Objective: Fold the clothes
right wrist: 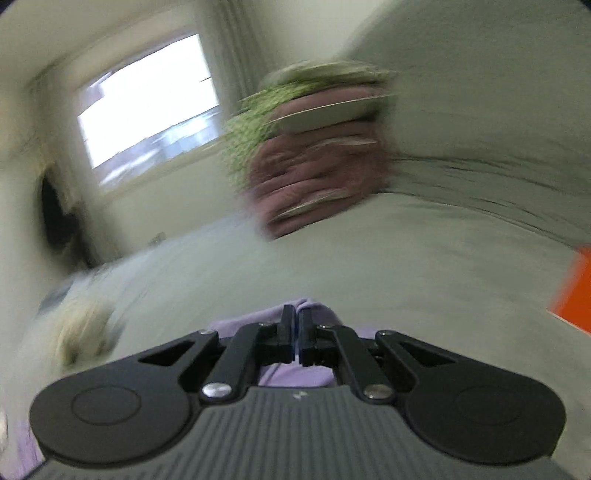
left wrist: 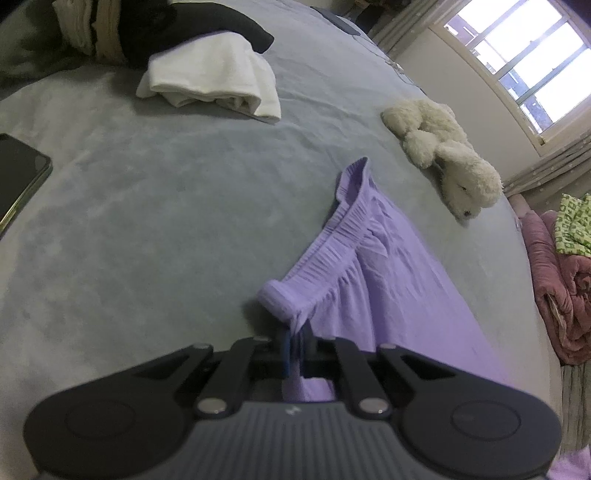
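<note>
Grey bed cover fills the left wrist view; window at upper right. Lilac garment lies on the cover, extending from directly in front of the left gripper away toward the right, its elastic waistband gathered and rolled at the near end. Left gripper clenched on the lilac garment: fabric at the waistband corner is pinched between the jaws and more cloth hangs beneath the gripper. Folded white cloth well apart at top, with dark clothing behind it. White plush toy near the garment's far end, not touching. Phone at left edge. Right wrist view heavily motion-blurred. Right gripper jaws nearly together; lilac cloth shows just beyond and below them, apparently gripped. Stacked pink bedding beyond, blurred.
</note>
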`<state>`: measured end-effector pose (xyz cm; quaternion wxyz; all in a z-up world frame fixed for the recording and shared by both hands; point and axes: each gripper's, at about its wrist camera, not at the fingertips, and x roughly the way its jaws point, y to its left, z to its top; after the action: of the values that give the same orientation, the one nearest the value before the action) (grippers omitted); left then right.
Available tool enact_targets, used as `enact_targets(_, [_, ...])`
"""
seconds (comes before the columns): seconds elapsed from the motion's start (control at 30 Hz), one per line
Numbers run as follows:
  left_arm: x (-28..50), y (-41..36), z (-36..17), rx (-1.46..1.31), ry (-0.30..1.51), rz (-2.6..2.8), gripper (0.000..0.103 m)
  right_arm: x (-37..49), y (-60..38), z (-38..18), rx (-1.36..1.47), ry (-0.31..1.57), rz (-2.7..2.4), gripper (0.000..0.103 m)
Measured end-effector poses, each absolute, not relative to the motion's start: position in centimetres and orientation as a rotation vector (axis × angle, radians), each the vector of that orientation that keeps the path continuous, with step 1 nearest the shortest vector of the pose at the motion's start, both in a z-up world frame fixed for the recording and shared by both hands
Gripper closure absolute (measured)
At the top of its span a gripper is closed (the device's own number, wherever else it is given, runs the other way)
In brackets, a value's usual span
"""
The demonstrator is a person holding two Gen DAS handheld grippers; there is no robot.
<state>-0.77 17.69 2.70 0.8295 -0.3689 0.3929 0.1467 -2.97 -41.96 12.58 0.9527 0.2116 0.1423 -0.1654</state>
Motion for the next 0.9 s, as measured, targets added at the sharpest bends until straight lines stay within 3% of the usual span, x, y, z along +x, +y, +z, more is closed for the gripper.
enact_targets(0.17, [-1.2, 18.5, 3.0, -0.798, 0.819, 0.273, 0.099, -8.0, -45.6, 9.9, 0.584, 0.323, -0.529, 0.103])
enact_targets(0.23, [-1.4, 18.6, 2.9, -0.801, 0.823, 0.274, 0.099, -6.5, -46.1, 6.9, 0.57, 0.49, -0.582, 0.103])
enact_targets(0.43, [-2.5, 19.4, 3.5, -0.842, 0.782, 0.257, 0.1, -5.8, -46.2, 5.5, 0.656, 0.53, -0.558, 0.103])
enact_targets(0.63, [-4.0, 21.4, 4.7, -0.869, 0.677, 0.245, 0.101, -7.3, -43.6, 8.7, 0.622, 0.279, -0.438, 0.103])
enact_targets(0.9, [-5.7, 23.8, 4.3, -0.843, 0.696, 0.278, 0.101, -10.6, -42.1, 6.8, 0.666, 0.424, -0.506, 0.103])
